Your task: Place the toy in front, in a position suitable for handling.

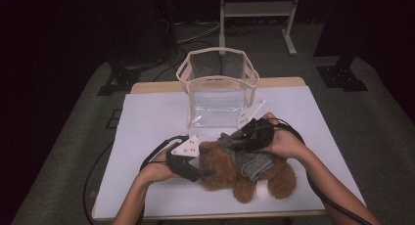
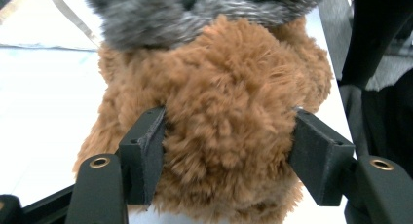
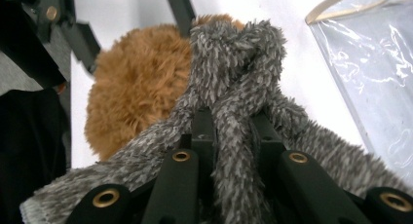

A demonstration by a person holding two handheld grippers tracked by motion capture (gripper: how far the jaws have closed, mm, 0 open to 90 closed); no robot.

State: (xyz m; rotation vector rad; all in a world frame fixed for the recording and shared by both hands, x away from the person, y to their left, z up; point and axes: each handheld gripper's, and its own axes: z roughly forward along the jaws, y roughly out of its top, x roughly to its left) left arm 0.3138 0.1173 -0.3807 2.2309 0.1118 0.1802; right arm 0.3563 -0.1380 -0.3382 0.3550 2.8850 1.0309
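With the bear (image 1: 230, 168) lying on the counter (image 1: 147, 122), our left gripper (image 2: 229, 151) pinches its head while our right gripper (image 3: 229, 151) pinches the scarf (image 3: 234, 63), whose knot may tighten if pulled.

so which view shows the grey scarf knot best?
The right gripper view: the scarf knot sits close up, one strand pinched between the right gripper fingers. The high view shows the scarf small across the teddy bear. The left gripper view catches its grey edge.
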